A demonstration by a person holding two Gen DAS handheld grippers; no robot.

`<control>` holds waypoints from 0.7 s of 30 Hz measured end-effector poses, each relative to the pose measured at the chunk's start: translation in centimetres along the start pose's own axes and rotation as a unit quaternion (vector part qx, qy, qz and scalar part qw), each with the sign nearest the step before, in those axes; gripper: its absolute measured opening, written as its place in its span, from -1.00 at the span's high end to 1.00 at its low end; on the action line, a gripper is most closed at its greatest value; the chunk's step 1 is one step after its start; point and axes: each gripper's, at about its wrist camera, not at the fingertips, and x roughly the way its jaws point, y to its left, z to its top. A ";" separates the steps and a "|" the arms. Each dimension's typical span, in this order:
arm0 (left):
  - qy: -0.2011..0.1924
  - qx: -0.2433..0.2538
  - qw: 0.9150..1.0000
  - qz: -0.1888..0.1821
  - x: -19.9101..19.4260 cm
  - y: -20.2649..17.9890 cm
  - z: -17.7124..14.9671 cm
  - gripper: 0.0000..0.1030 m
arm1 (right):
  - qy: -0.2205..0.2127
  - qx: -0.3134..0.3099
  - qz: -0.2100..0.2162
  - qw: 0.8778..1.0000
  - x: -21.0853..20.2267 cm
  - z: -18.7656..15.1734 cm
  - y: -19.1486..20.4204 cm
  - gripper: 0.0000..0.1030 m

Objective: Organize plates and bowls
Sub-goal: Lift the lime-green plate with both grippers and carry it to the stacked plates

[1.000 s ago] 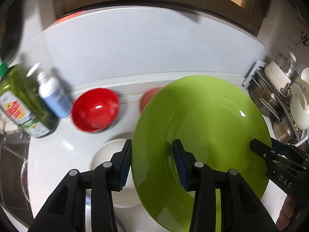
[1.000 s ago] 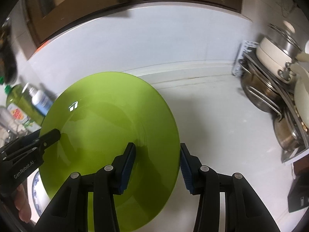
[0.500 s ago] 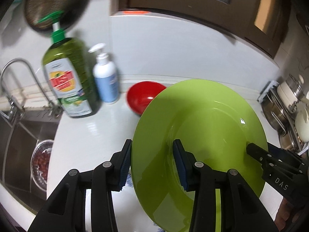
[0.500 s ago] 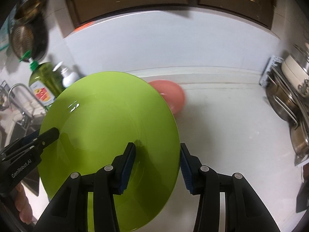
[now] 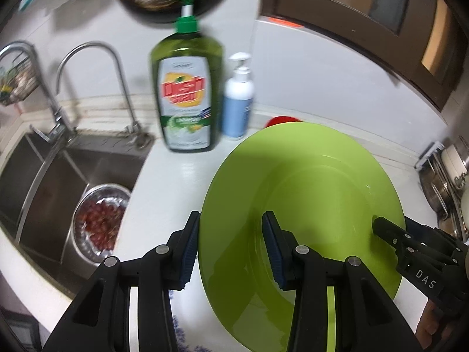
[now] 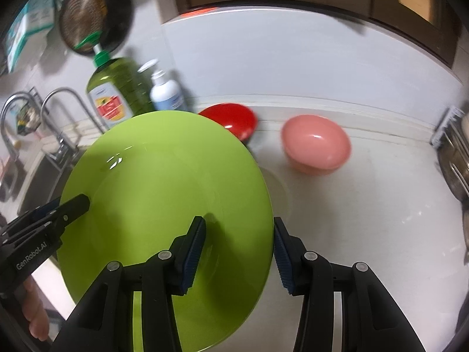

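Both views have swung leftward since the earlier frames: the steel sink (image 5: 44, 182) and curved tap (image 5: 96, 58) now show, and the red bowl has slid almost out of the left view behind the plate. Round glossy lime-green plate (image 5: 307, 205) is held tilted above the white desk (image 6: 366, 205), one gripper on each side of its rim.

Left gripper (image 5: 231, 249): the jaws are closed on the plate's left rim, one blue pad under, one on the upper face. Right gripper (image 6: 239, 252): the jaws pinch the right rim likewise.

On the desk behind the plate: shiny red bowl (image 6: 231, 120), partly hidden by the plate; to its right, apart from it, a pink plastic bowl (image 6: 316, 146), upright. Green dish-soap pump bottle (image 5: 186, 96) stands at the sink's edge, with a white-and-blue pump bottle (image 5: 237, 102) just beside it. Metal colander of red fruit (image 5: 99, 217) sits in the sink. A white plate edge (image 6: 281, 193) shows under the green one.
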 end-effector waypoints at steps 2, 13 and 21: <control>0.000 -0.008 1.000 0.007 -0.3 0.9 -0.5 0.20 | 0.002 -0.009 0.007 1.000 0.3 0.0 1.0 0.10; 0.015 -0.053 0.998 0.039 -1.3 5.3 -3.6 0.20 | 0.025 -0.055 0.041 0.997 1.6 -1.3 5.4 0.10; 0.036 -0.073 0.995 0.055 -0.9 6.7 -5.7 0.20 | 0.055 -0.072 0.056 0.994 3.1 -3.1 6.7 0.10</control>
